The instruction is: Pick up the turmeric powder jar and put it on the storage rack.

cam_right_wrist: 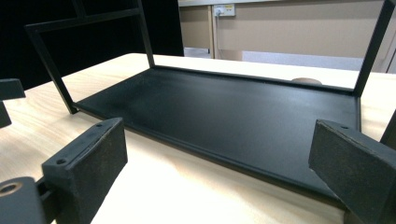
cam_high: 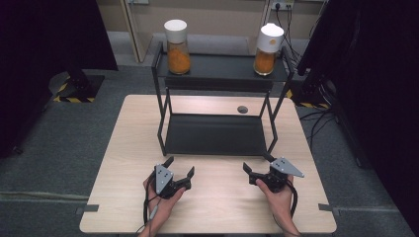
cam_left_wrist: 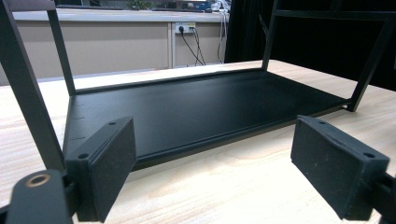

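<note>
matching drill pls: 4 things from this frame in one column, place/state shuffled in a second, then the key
Things:
1. left jar
2. right jar
3. bottom shelf
4. left tongs

Place or state:
A. open, resting on the wooden table in front of the rack
B. bare black surface, nothing on it
C. top shelf, left end, upright, white lid, orange contents
D. top shelf, right end, white lid, orange contents

Pairs: 1-C, 2-D, 3-B, 4-A
</note>
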`<state>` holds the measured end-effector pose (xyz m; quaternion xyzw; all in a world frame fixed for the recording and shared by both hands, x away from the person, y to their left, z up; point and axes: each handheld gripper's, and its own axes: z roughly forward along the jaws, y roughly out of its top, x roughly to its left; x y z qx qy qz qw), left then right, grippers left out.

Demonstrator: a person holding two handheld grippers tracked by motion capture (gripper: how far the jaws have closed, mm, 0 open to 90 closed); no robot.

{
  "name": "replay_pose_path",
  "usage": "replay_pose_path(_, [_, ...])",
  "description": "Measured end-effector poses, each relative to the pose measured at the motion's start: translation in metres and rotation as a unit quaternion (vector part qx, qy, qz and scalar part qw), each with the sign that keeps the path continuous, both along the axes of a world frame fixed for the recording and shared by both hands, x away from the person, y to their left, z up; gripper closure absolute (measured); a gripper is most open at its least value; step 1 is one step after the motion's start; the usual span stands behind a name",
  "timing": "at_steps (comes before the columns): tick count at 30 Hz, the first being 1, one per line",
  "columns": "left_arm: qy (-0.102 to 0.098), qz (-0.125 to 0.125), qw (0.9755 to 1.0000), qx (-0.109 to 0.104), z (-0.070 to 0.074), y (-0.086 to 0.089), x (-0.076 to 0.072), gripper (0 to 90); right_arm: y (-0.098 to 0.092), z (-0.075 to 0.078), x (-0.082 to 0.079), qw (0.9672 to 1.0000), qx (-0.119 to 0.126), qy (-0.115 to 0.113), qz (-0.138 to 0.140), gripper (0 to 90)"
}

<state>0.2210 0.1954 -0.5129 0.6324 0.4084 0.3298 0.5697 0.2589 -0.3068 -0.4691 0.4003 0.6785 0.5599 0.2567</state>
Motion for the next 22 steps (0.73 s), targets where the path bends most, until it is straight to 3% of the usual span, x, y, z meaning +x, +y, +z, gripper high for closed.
replay_pose_path(10, [-0.001,0.000,1.0000,0.001,0.000,0.000,0.000,14.0,0.004,-0.016,-0.006,0.9998,-0.012,0.015,0.003,5.3])
replay_pose_path(22, [0.002,-0.001,1.0000,0.000,0.001,0.000,0.001,14.0,0.004,-0.018,-0.009,0.9999,-0.011,0.003,0.000,4.6])
